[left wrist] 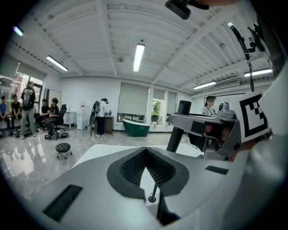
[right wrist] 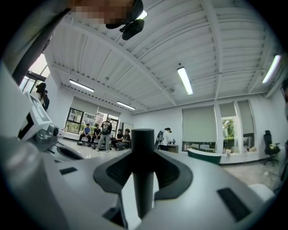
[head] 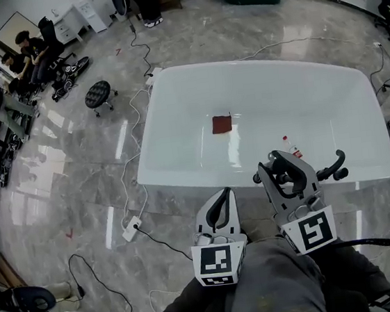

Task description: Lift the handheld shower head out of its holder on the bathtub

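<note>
The black handheld shower head stands over the near rim of the white bathtub. My right gripper is shut on its handle. In the right gripper view the dark round handle rises upright between the jaws of that gripper. A black fitting sits on the rim just right of it. My left gripper hovers to the left, short of the rim, shut with nothing in it. From the left gripper view, that gripper's tips meet, and the handle shows at right.
A red square lies on the tub floor. A small bottle stands by the near rim. A power strip and cables lie on the grey floor at left, with a round stool and seated people beyond.
</note>
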A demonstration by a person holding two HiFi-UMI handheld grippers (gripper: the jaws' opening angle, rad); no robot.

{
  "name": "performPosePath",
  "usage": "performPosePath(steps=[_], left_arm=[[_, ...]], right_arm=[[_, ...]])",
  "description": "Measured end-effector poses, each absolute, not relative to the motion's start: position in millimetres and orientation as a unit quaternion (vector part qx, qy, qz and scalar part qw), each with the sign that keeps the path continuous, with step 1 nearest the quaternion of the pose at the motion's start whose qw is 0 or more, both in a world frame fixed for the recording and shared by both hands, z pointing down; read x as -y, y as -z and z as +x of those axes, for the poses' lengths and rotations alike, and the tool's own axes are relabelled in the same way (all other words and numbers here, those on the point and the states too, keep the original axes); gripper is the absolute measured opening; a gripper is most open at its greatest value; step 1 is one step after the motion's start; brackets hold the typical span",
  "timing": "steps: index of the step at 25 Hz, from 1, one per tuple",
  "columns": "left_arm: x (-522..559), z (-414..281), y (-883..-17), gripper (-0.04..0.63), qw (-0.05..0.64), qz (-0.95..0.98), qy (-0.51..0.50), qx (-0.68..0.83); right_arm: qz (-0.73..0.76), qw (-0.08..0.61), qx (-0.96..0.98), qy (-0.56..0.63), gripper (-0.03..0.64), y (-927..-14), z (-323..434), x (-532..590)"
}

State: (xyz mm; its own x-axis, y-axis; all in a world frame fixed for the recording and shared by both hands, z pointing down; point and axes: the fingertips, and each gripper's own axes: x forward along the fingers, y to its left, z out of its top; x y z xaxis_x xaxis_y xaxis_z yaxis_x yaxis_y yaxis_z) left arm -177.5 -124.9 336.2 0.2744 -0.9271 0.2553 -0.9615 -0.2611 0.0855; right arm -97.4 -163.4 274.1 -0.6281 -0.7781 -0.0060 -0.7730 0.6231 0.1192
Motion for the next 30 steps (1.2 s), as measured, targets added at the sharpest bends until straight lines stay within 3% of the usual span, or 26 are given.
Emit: performPosePath(steps=[30], left_arm=[[12,-74,-302,0.003,0.072,0.759,-0.082,0.642]], right_arm=[[0.382,-0.041,0.919,0.087,0.137,-226,-4,51]])
